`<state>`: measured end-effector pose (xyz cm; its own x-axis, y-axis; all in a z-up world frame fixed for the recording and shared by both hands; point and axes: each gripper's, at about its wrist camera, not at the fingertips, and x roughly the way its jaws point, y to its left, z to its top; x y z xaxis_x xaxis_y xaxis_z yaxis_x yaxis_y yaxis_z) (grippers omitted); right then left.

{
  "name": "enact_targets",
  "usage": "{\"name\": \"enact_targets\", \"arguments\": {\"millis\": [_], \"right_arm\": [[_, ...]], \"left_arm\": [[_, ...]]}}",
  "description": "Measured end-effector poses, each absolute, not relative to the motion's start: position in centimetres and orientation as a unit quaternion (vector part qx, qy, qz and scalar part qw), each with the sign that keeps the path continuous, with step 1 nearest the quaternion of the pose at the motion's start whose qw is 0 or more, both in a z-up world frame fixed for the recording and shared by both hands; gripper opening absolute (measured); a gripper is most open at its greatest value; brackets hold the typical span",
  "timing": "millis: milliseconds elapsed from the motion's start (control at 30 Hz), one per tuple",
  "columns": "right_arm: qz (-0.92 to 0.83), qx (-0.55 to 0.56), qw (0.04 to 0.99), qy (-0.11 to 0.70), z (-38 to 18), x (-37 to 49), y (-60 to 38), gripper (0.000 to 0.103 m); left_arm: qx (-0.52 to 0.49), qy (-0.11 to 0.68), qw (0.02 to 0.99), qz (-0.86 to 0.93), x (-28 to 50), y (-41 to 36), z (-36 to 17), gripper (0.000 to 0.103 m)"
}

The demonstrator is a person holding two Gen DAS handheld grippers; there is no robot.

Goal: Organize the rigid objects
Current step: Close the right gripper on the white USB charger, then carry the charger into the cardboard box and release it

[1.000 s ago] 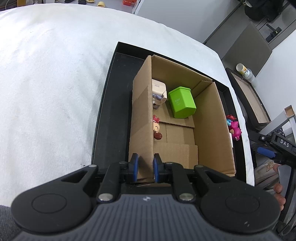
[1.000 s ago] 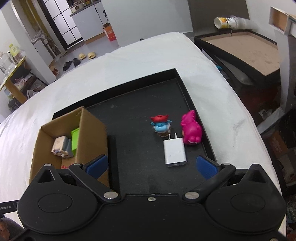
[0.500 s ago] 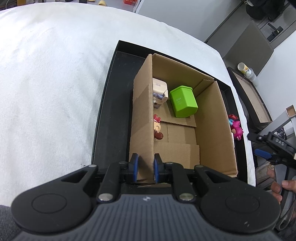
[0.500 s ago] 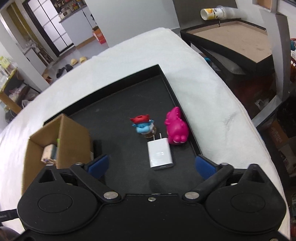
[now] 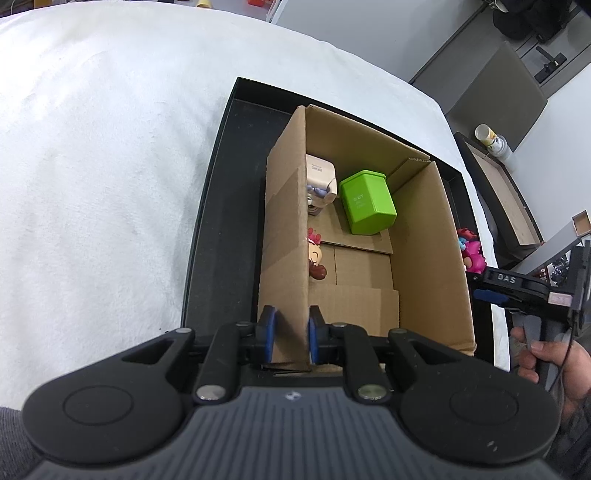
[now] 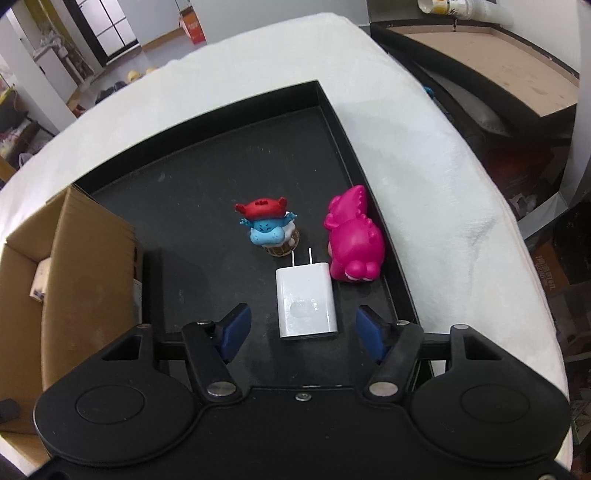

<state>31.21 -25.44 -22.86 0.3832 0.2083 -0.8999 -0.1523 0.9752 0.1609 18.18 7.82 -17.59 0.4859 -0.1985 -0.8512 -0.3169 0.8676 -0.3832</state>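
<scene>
The box [image 5: 369, 236] is steadied by the left hand-held gripper [image 5: 289, 334], whose pads are pinched on its near wall at 6 o'clock in the left view. Inside it a green cube [image 5: 367, 202], a white adapter [image 5: 320, 177] and a small figure [image 5: 316, 258] are already stowed.

The step in hand is judged to be the pickup of the charger [image 6: 306, 297]. It lies flat on the tray [image 6: 207, 206], prongs toward 12 o'clock, framed by the spread pads of the right hand-held gripper [image 6: 302, 328], which hovers short of it. An advance and a closing on its long sides are called for next, then a carry toward 9 o'clock into the box.

A blue figure [image 6: 269, 227] and a pink dinosaur [image 6: 354, 243] stand just beyond, the dinosaur at 1 o'clock close by the charger, so a clean approach is needed.

The tray rests on a white-covered bench [image 5: 103, 177]. A second tray [image 6: 495, 70] with cups [image 6: 458, 9] is seen at 1 o'clock.
</scene>
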Motion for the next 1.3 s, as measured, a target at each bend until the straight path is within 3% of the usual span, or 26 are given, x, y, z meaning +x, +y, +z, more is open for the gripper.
{"name": "enact_targets", "arguments": {"millis": [233,367,1300], "right_arm": [[0.11,0.001,0.825,0.554,-23.8,31.8,-24.4,0.054],[0.107,-0.013,0.823,0.558,-24.2,31.8,-24.2,0.037],[0.15,0.03,0.845,0.513,-16.8,28.3,-24.5,0.036]], "left_arm": [[-0.252,0.506,0.824,0.038,18.3,7.7,-17.6,0.017],[-0.252,0.506,0.824,0.039,18.3,7.6,-17.6,0.017],[-0.25,0.49,0.834,0.042,17.5,7.7,-16.7,0.016]]}}
